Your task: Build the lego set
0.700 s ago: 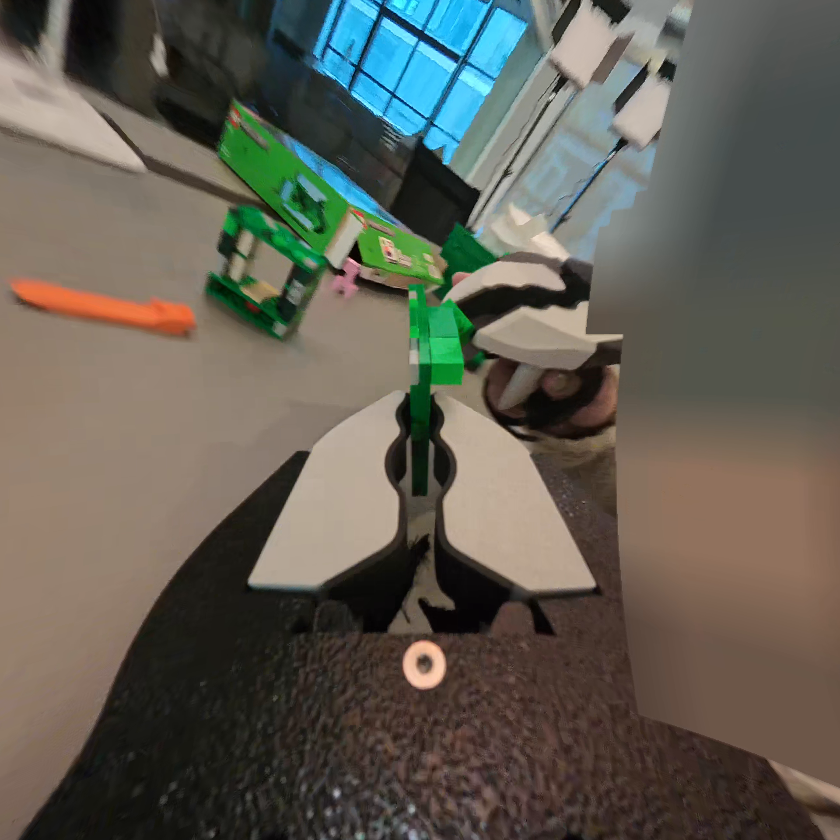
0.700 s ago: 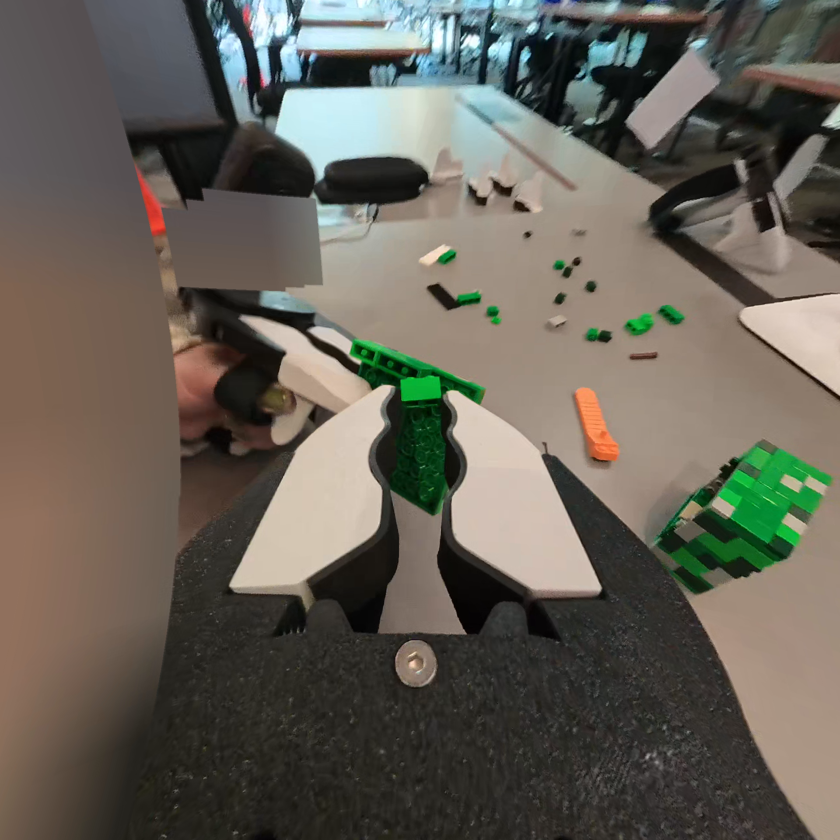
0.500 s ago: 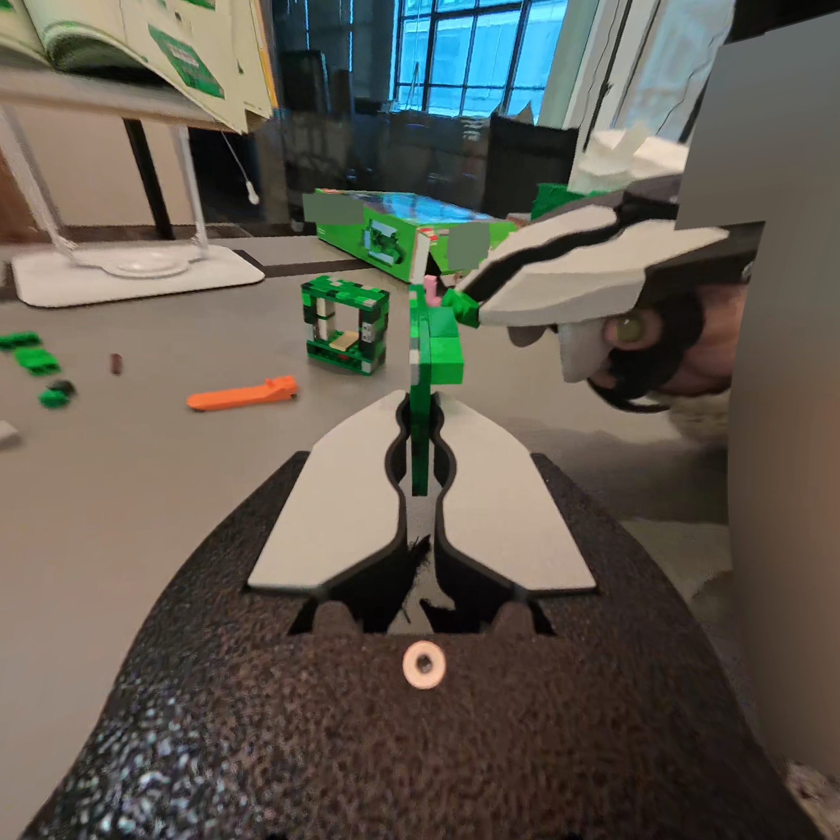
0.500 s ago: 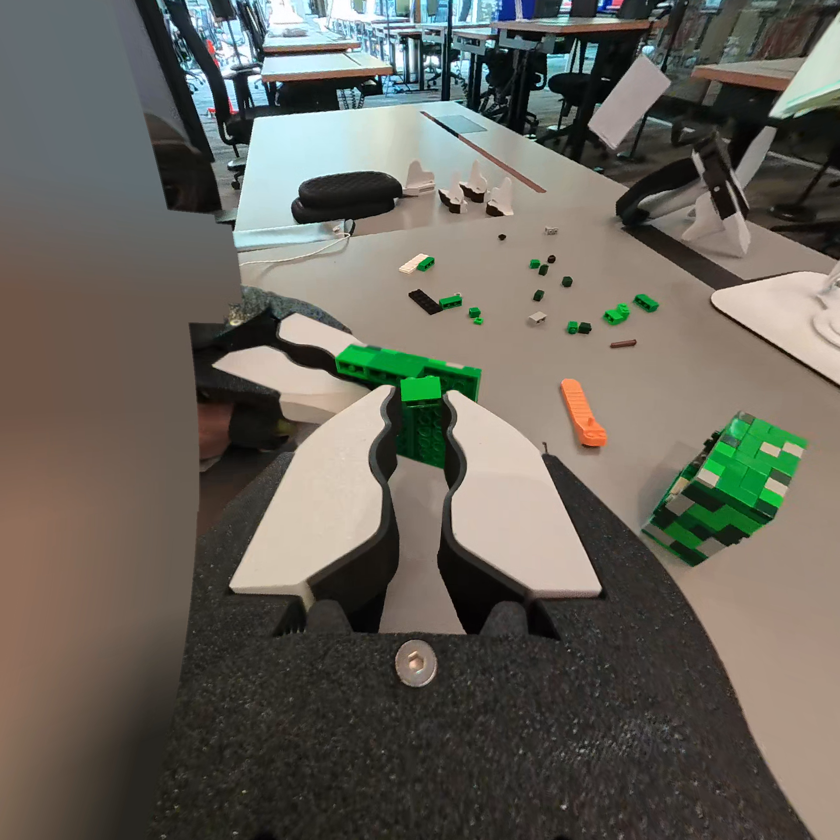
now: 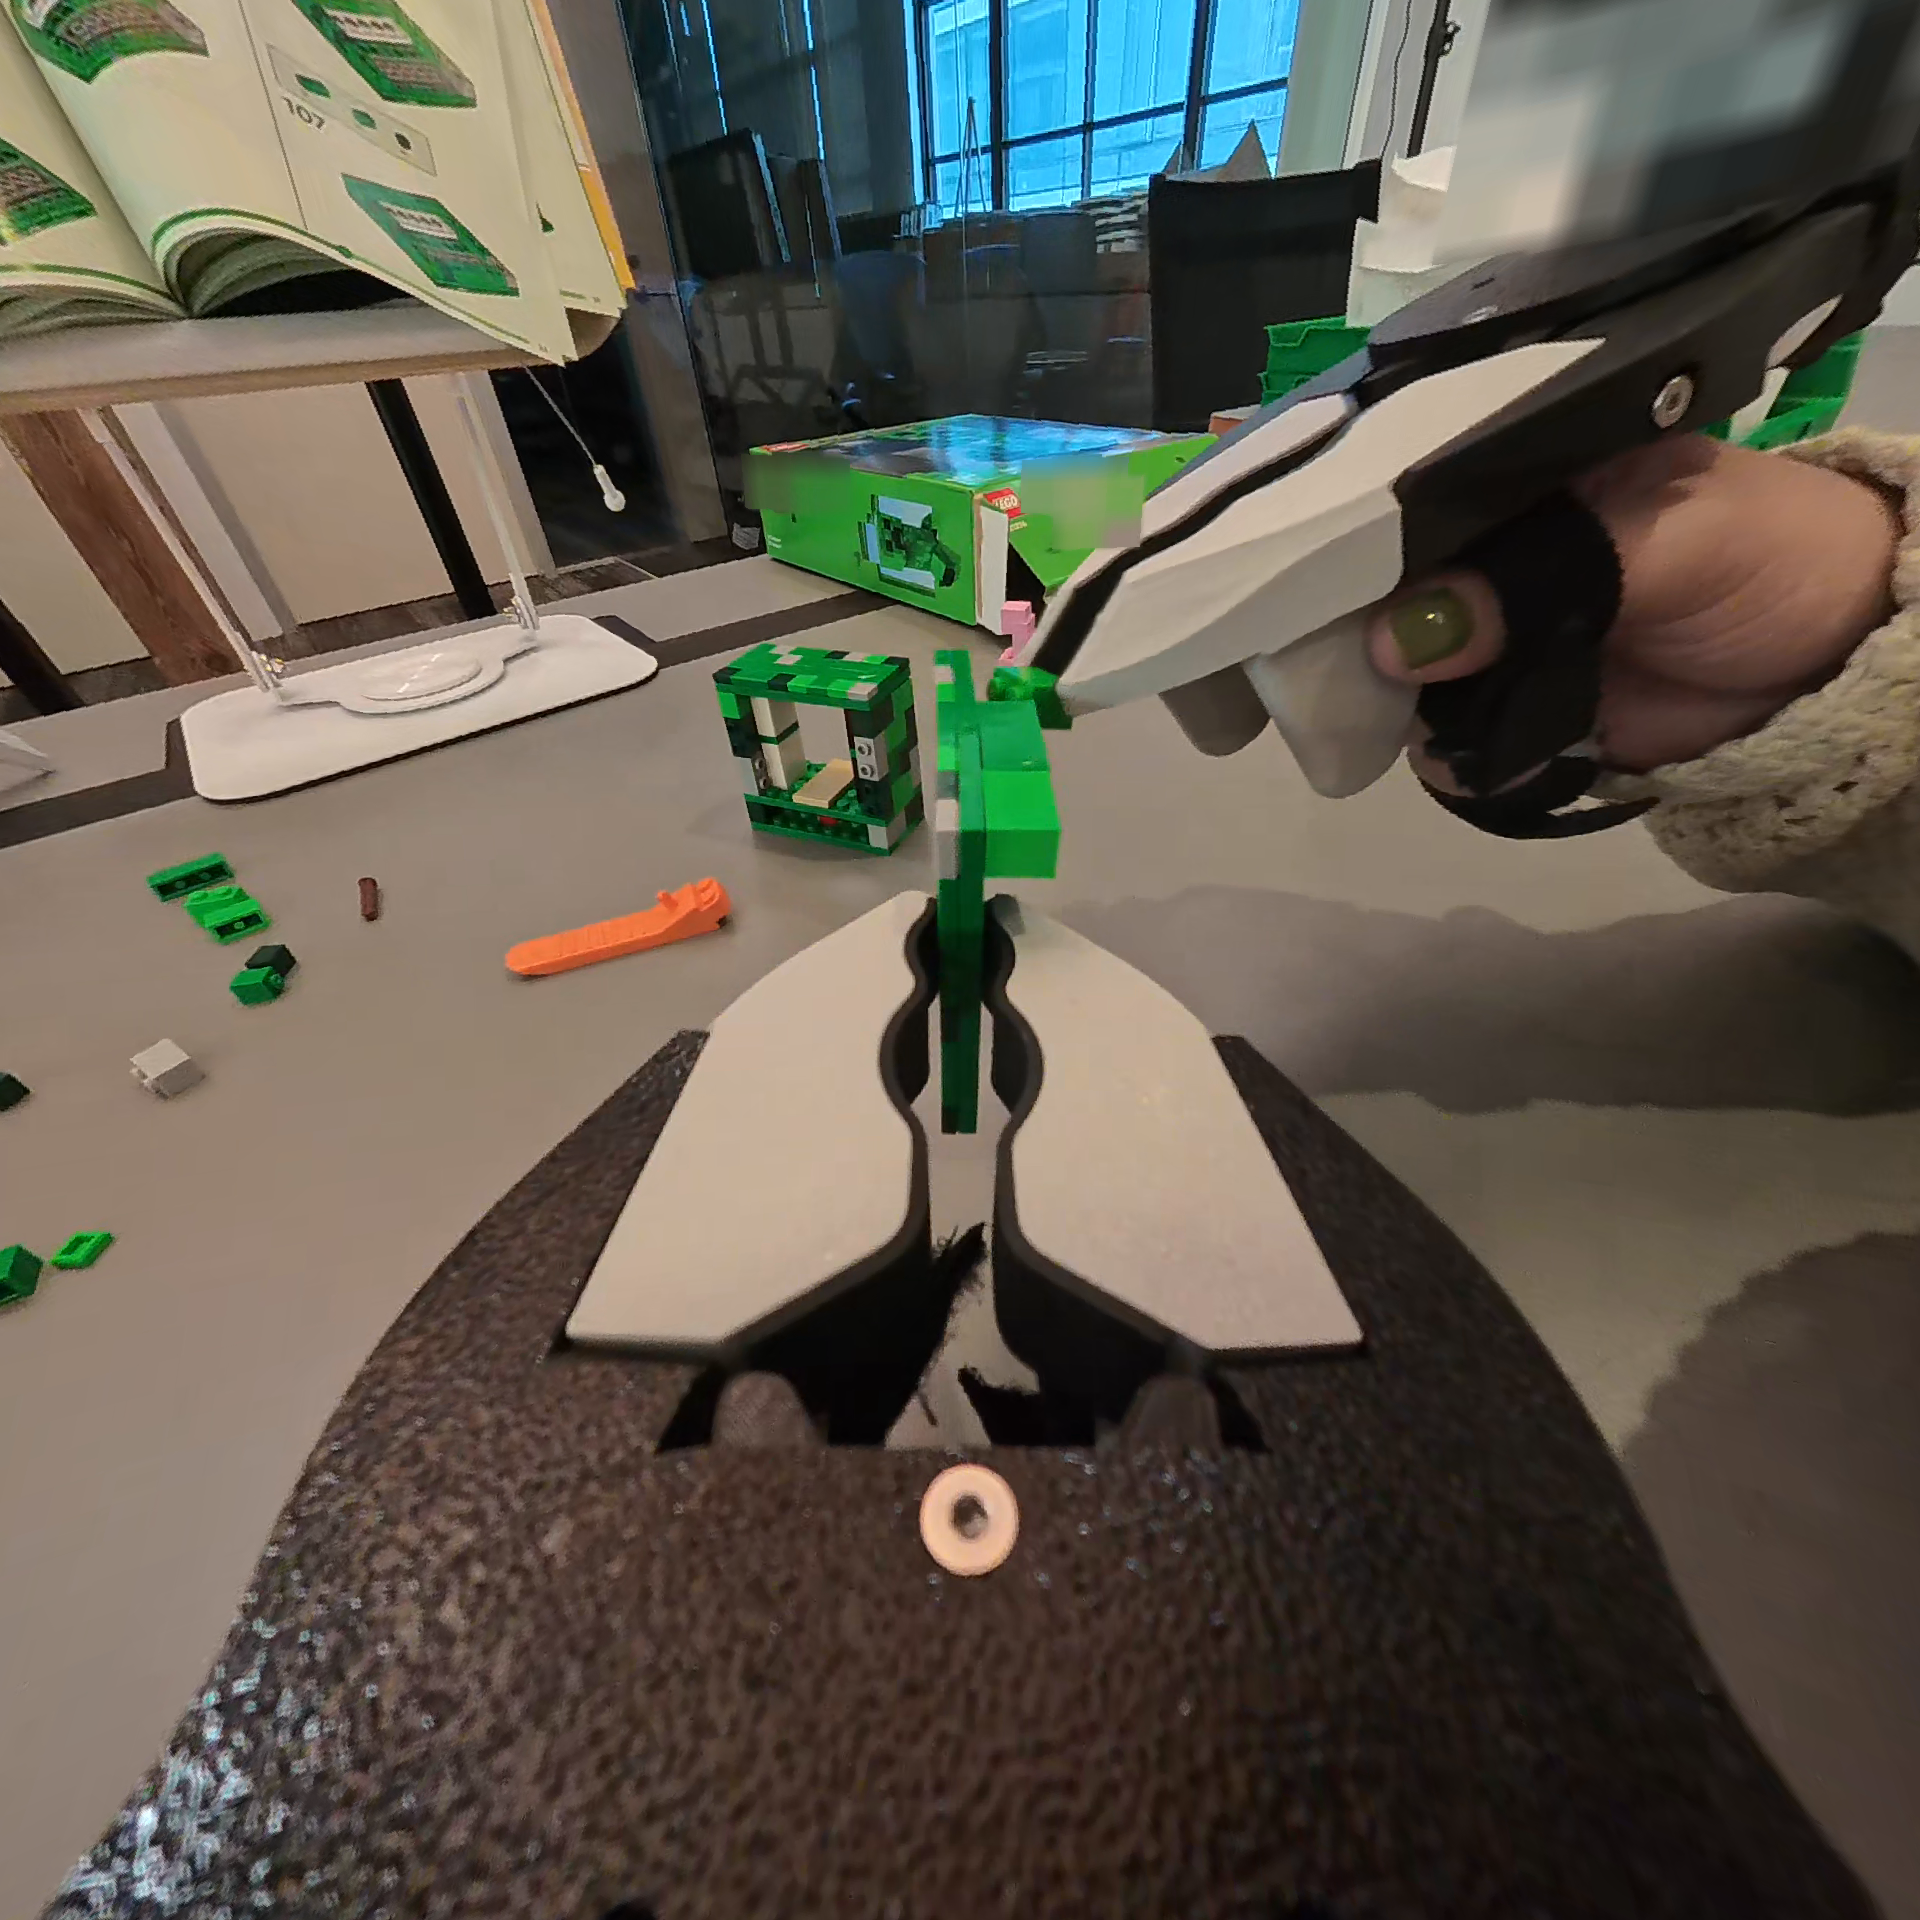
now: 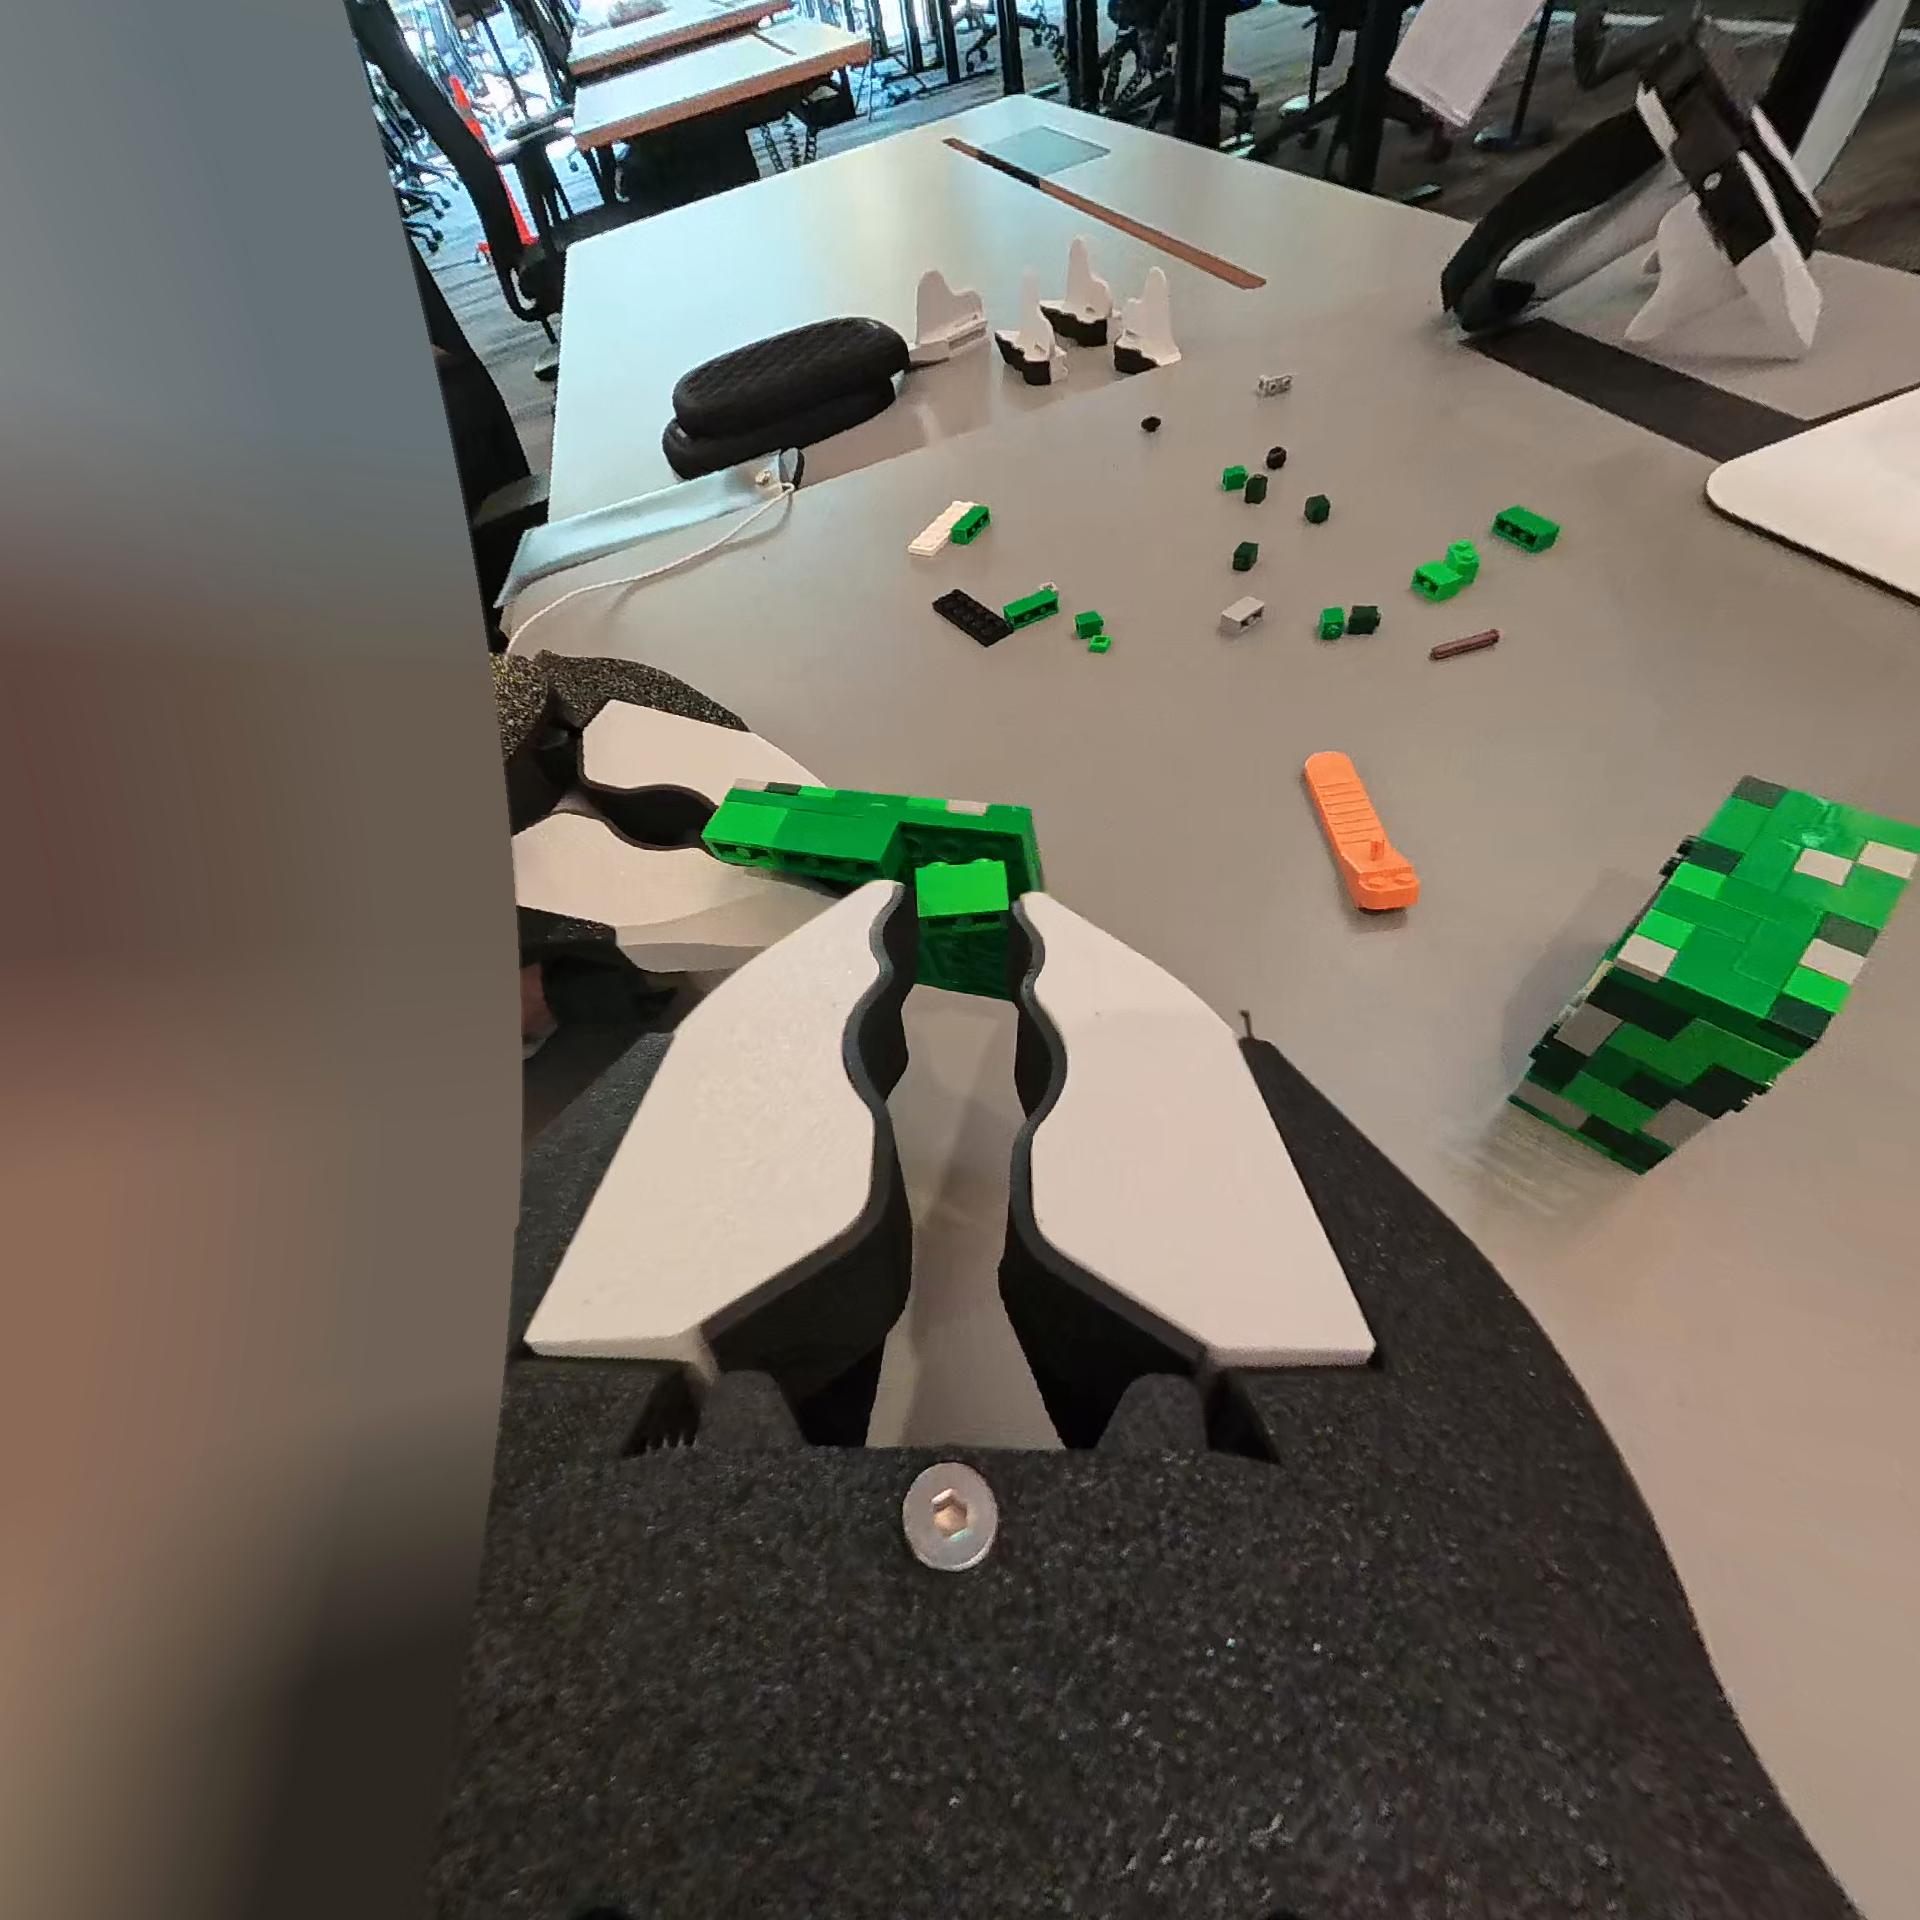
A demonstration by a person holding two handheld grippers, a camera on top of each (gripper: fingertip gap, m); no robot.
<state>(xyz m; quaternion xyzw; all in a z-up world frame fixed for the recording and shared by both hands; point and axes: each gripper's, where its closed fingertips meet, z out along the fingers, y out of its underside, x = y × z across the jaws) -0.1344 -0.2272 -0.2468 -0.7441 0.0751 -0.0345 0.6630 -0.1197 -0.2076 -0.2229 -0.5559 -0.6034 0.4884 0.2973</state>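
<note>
Your left gripper (image 5: 961,914) is closed on a flat green lego panel (image 5: 961,831), which it holds on edge, upright, above the table (image 5: 364,1091). The fingers (image 5: 800,1081) press both faces of the panel, with almost no gap left. A bright green block (image 5: 1023,805) sits on the right face of the panel, just past the fingertips.

Your right gripper (image 6: 961,914) comes in from the right and a little above. It is closed only partly, because a small green brick (image 6: 961,894) is between its tips. In the left wrist view this brick (image 5: 1023,688) touches the top part of the panel, above the bright green block. I cannot tell if the brick is already pressed fully on.

In the right wrist view the panel (image 6: 873,831) lies sideways across the tips of your right gripper, and your left gripper (image 6: 665,831) holds its left end.

On the table stand a green cube build (image 5: 821,748) with an open side, near it an orange separator (image 5: 623,930), and well to the left some loose bricks (image 5: 223,914). Behind the cube lies the green box (image 5: 914,520). An open booklet (image 5: 260,156) stands on a holder at upper left.
</note>
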